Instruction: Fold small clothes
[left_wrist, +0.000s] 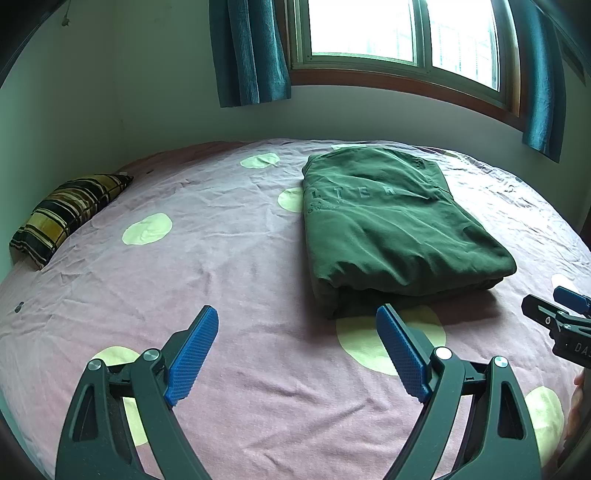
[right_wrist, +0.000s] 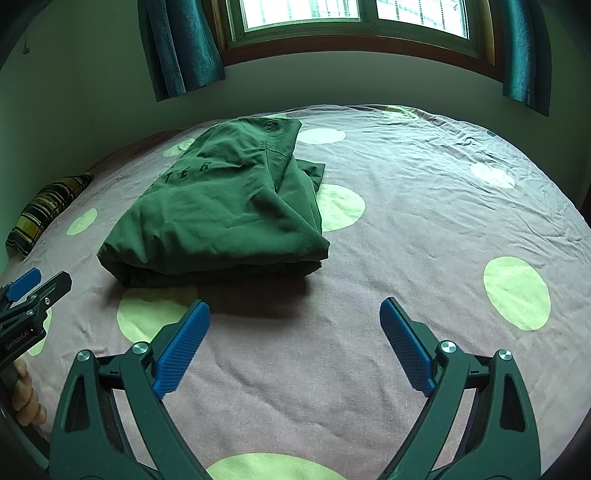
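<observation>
A dark green garment (left_wrist: 399, 225) with faint lettering lies folded into a thick rectangle on the bed; in the right wrist view (right_wrist: 221, 214) it sits left of centre. My left gripper (left_wrist: 295, 317) is open and empty, just short of the garment's near left corner. My right gripper (right_wrist: 295, 310) is open and empty, in front of the garment's near right corner. Each gripper shows at the edge of the other's view: the right one (left_wrist: 561, 314), the left one (right_wrist: 33, 291).
The bed has a mauve sheet (left_wrist: 221, 258) with pale green dots. A plaid pillow (left_wrist: 70, 214) lies at the far left by the wall. A window with teal curtains (left_wrist: 251, 51) is behind the bed.
</observation>
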